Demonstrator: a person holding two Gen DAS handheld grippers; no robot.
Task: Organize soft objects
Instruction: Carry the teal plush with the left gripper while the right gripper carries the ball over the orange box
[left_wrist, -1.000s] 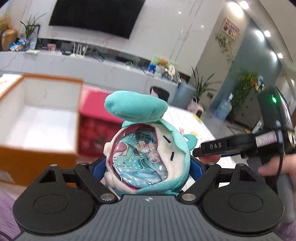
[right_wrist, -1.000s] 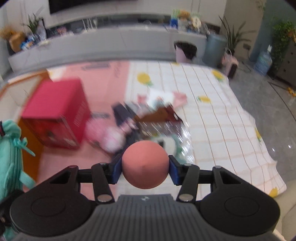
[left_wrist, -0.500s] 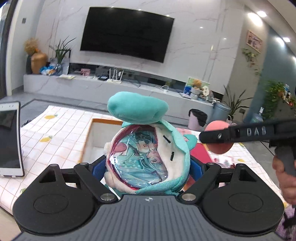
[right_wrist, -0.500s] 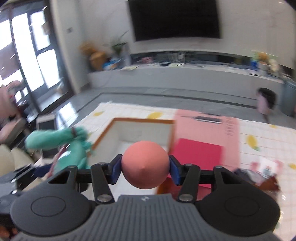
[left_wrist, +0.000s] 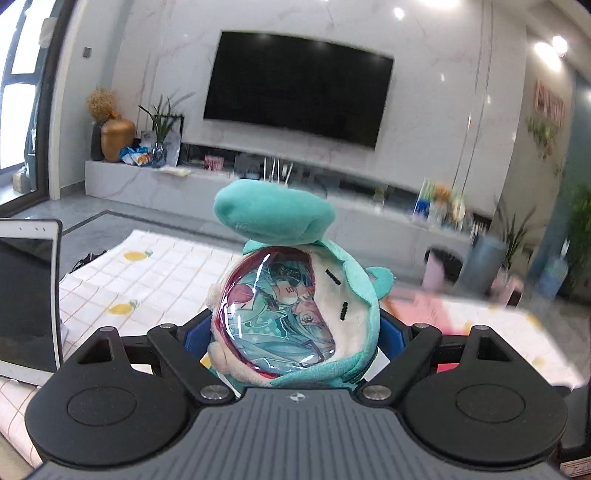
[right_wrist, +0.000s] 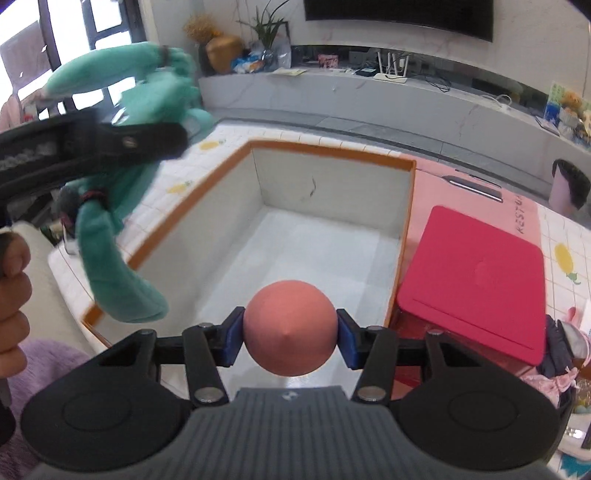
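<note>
My left gripper (left_wrist: 293, 332) is shut on a teal plush pouch (left_wrist: 291, 314) with a clear picture window, held in the air. In the right wrist view the same plush (right_wrist: 122, 206) hangs at the left, beside the box's left wall, with the left gripper's arm (right_wrist: 92, 142) across it. My right gripper (right_wrist: 290, 332) is shut on a soft pink ball (right_wrist: 290, 326), held over the near end of the open orange-rimmed white box (right_wrist: 332, 158). The box's inside shows nothing in it.
A red lidded box (right_wrist: 476, 277) stands right of the white box on a pink mat (right_wrist: 476, 184). A tablet (left_wrist: 27, 299) stands at the left on the checked cloth (left_wrist: 155, 273). Soft items (right_wrist: 561, 362) lie at the far right.
Both grippers have swung left and tilted. The right one now looks down into the white box, with the ball over it. The left one points up at the TV wall.
</note>
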